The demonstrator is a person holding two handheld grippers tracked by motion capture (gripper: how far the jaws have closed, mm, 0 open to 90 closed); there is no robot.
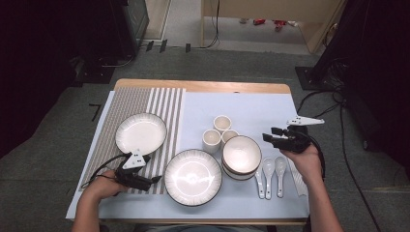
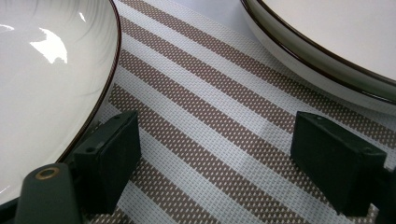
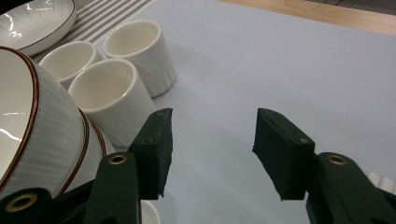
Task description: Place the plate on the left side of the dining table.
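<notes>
My left gripper (image 1: 157,179) rests low on the striped placemat (image 1: 159,104) at the near left, pointing right, between two white plates. In the left gripper view its jaws (image 2: 219,140) stand open over bare mat (image 2: 210,93), with one plate (image 2: 46,70) at the left and another (image 2: 336,42) at the upper right. My right gripper (image 1: 267,136) hovers right of the stacked bowls (image 1: 241,155), pointing left. Its jaws (image 3: 210,149) are open with nothing between them, next to the bowls (image 3: 37,121) and three cups (image 3: 109,98).
One plate (image 1: 140,133) lies on the mat and another (image 1: 192,176) sits near the front edge. Three cups (image 1: 222,123) stand mid-table. Two white spoons (image 1: 268,169) and a white ribbed strip (image 1: 297,176) lie right of the bowls. A pale sheet (image 1: 251,108) covers the table.
</notes>
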